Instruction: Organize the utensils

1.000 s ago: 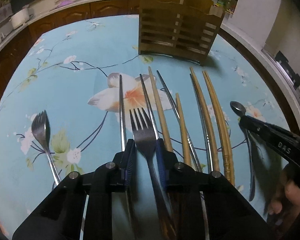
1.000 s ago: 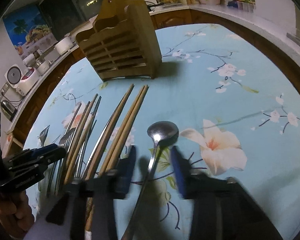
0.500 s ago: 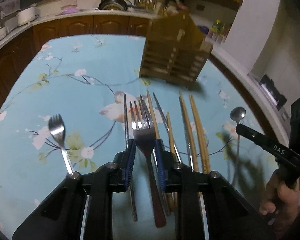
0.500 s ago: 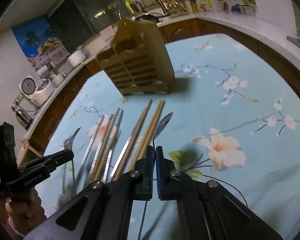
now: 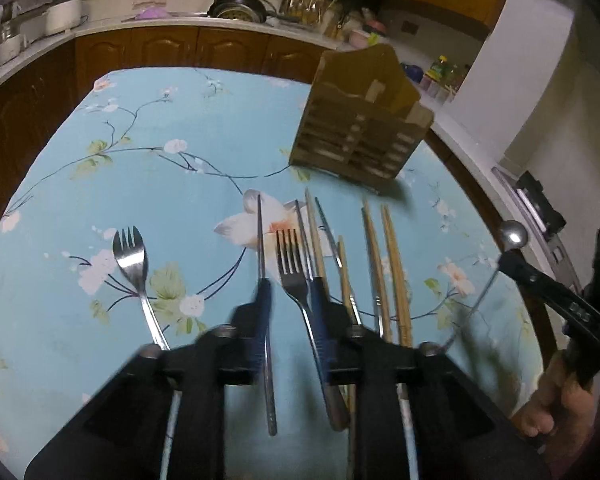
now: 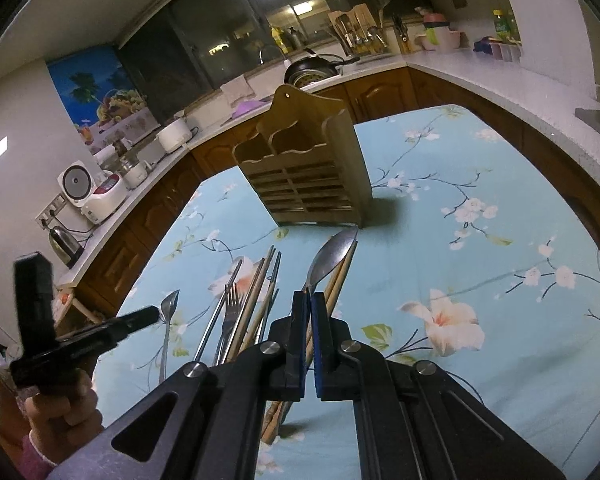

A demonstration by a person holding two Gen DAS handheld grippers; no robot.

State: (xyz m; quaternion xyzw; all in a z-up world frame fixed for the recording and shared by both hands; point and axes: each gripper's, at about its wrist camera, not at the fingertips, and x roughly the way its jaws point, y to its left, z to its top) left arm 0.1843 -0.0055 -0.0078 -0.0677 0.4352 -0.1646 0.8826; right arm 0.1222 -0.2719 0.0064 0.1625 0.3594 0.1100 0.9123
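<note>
Right wrist view: right gripper (image 6: 310, 300) is clamped on the shiny steel spoon (image 6: 332, 256), so I'd keep it upright over the slatted wooden holder (image 6: 308, 176), while the left gripper (image 5: 288, 296) sits apart around the steel fork (image 5: 294, 270).

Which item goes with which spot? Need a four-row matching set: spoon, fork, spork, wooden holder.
Items
1. spoon
2. fork
3. spork
4. wooden holder

Places
A. stands upright beyond the row of chopsticks
B. between the fingers of the open left gripper
C. clamped in the right gripper, raised off the tablecloth
D. lies alone on the tablecloth, left of the row

Pairs: 1-C, 2-B, 3-D, 4-A
</note>
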